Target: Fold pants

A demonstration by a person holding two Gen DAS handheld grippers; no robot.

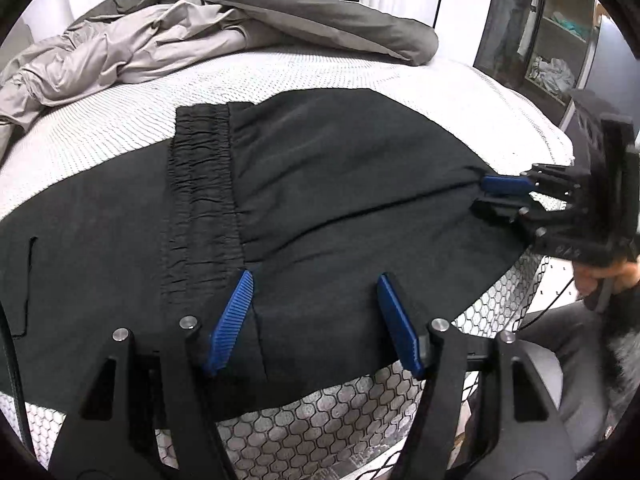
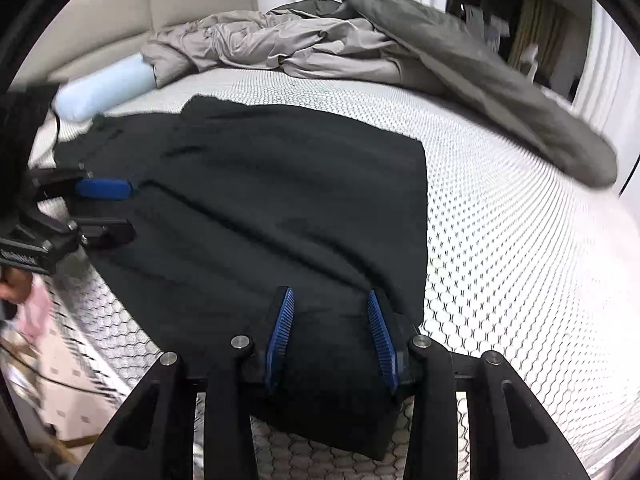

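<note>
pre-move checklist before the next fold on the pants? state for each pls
1. Left claw open over the pants near the waistband: ok.
2. Right claw open, straddling the pants' end at the near mattress edge: ok.
3. Either claw actually holding cloth: not ok, both open; in the left view the right claw seems to touch the fabric.
4. Pants flat: mostly ok; creases run toward the right claw.
5. Fold path free of the grey bedding: ok, it lies apart at the far side.
6. Layers aligned underneath: cannot tell.
</note>
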